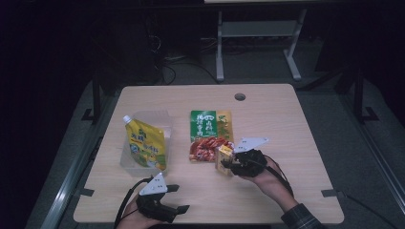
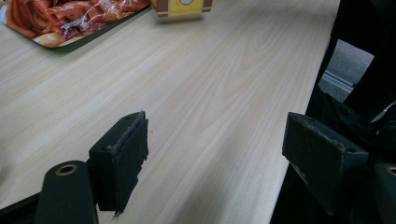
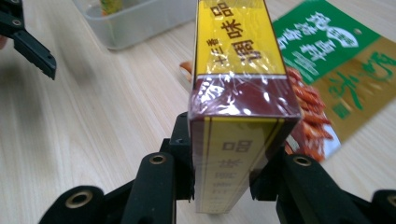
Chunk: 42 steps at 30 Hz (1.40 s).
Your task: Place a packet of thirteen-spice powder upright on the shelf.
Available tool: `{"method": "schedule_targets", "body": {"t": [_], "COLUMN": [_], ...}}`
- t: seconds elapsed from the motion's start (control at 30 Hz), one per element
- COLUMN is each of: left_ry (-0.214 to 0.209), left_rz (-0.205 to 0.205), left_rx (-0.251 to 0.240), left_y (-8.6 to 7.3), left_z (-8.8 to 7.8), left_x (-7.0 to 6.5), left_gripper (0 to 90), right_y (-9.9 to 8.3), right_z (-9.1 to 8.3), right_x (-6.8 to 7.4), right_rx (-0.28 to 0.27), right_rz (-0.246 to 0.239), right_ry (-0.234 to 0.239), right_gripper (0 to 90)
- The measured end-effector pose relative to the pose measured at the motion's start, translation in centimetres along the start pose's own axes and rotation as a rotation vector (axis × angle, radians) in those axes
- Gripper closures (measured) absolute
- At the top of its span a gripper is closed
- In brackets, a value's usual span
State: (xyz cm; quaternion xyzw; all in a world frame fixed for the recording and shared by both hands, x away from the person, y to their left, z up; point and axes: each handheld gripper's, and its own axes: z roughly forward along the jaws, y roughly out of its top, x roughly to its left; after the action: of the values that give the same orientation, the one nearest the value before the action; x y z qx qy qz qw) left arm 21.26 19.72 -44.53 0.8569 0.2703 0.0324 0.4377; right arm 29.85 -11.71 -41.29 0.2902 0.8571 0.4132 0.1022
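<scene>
right hand-held gripper (image 3: 222, 186): pinching yellow-and-maroon film-wrapped carton (image 3: 240, 93) upright, just above counter (image 1: 286, 124) | beside: green-and-gold crayfish pouch (image 1: 210, 133) (flat) | left hand-held gripper (image 2: 215, 158): spread, nothing between

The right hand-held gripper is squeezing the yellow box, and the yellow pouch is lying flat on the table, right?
Not quite. The yellow spouted pouch sits in the clear plastic tub, as the high view shows. The right hand-held gripper does squeeze the yellow and maroon wrapped box.
</scene>
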Motion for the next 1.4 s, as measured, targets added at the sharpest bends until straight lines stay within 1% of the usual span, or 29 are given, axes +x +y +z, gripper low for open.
{"method": "schedule_targets", "body": {"t": [0.13,0.27,0.33,0.43,0.47,0.5,0.53,0.57,0.6,0.63,0.67,0.7,0.73,0.8,0.87,0.9,0.93,0.97,1.03,1.07,1.1,1.2,1.27,1.3,1.33,1.37,1.4], "left_ry": [0.005,0.001,0.000,-0.001,-0.002,-0.002,-0.004,-0.006,-0.007,-0.007,-0.009,-0.010,-0.010,-0.014,-0.016,-0.016,-0.019,-0.020,-0.021,-0.023,-0.023,-0.026,-0.029,-0.033,-0.034,-0.035,-0.035], "left_rz": [-0.005,-0.010,-0.007,-0.003,-0.004,-0.004,0.004,0.004,0.005,0.005,0.005,0.008,0.007,0.007,0.009,0.012,0.005,0.001,0.005,0.000,-0.001,-0.002,-0.005,-0.011,-0.011,-0.012,-0.012], "left_rx": [0.000,0.002,0.004,0.006,0.006,0.006,0.007,0.005,0.004,0.004,0.003,0.001,0.001,0.001,0.000,-0.001,-0.006,0.000,0.003,-0.001,-0.001,0.002,0.003,0.002,0.001,0.002,0.001], "left_y": [-0.2,-0.3,-0.3,-0.3,-0.3,-0.3,-0.2,-0.2,-0.2,-0.2,-0.1,-0.1,-0.1,0.0,0.0,0.0,0.0,0.0,0.0,0.0,0.0,0.0,0.0,0.0,-0.1,-0.1,-0.1], "left_z": [-0.3,-0.4,-0.4,-0.4,-0.4,-0.4,-0.5,-0.5,-0.5,-0.5,-0.5,-0.5,-0.4,-0.4,-0.3,-0.3,-0.3,-0.3,-0.3,-0.2,-0.2,-0.2,-0.2,-0.2,-0.1,-0.2,-0.2], "left_x": [0.1,0.0,0.0,0.0,0.0,0.0,0.0,0.0,0.0,0.0,0.0,0.1,0.1,0.2,0.2,0.2,0.2,0.2,0.2,0.2,0.2,0.2,0.2,0.2,0.3,0.3,0.3], "left_gripper": [21.9,21.9,21.9,21.9,21.9,21.9,21.9,21.9,21.9,21.9,21.9,21.9,21.9,21.9,21.9,21.9,21.9,21.9,21.9,21.9,21.9,22.1,22.3,22.3,22.5,22.5,22.5], "right_y": [0.8,1.7,2.1,2.8,3.0,3.0,3.6,3.9,4.2,4.2,4.8,5.0,5.4,5.9,6.5,6.7,6.9,7.1,7.6,7.8,8.0,8.6,9.1,9.2,9.5,9.7,10.0], "right_z": [0.6,1.1,1.3,1.7,1.8,1.8,2.1,2.3,2.5,2.5,2.8,2.9,3.1,3.4,3.8,4.0,4.2,4.4,4.8,5.0,5.3,5.9,6.3,6.4,6.6,6.7,6.8], "right_x": [-0.2,-0.3,-0.4,-0.5,-0.6,-0.6,-0.5,-0.5,-0.5,-0.5,-0.5,-0.5,-0.6,-0.7,-0.9,-1.0,-1.1,-1.2,-1.3,-1.4,-1.5,-1.7,-1.7,-1.8,-1.8,-1.8,-1.8], "right_rx": [0.011,0.011,0.003,0.008,0.006,0.006,-0.007,-0.005,-0.004,-0.004,-0.009,-0.016,-0.012,-0.007,-0.010,-0.009,-0.008,-0.009,-0.017,-0.016,-0.012,-0.010,-0.013,-0.014,-0.016,-0.017,-0.026], "right_rz": [-0.020,-0.031,-0.036,-0.045,-0.063,-0.063,-0.057,-0.059,-0.071,-0.071,-0.081,-0.086,-0.082,-0.100,-0.093,-0.097,-0.105,-0.117,-0.124,-0.120,-0.126,-0.152,-0.163,-0.176,-0.175,-0.187,-0.189], "right_ry": [0.035,0.052,0.060,0.065,0.064,0.064,0.074,0.079,0.078,0.078,0.085,0.091,0.101,0.104,0.115,0.123,0.127,0.129,0.144,0.151,0.148,0.162,0.172,0.171,0.180,0.182,0.192], "right_gripper": [67.2,67.3,67.3,67.3,67.3,67.3,67.4,67.3,67.3,67.3,67.3,67.3,67.3,67.3,67.3,67.3,67.3,67.3,67.3,67.3,67.3,67.3,67.3,67.3,67.3,67.3,67.3]}}
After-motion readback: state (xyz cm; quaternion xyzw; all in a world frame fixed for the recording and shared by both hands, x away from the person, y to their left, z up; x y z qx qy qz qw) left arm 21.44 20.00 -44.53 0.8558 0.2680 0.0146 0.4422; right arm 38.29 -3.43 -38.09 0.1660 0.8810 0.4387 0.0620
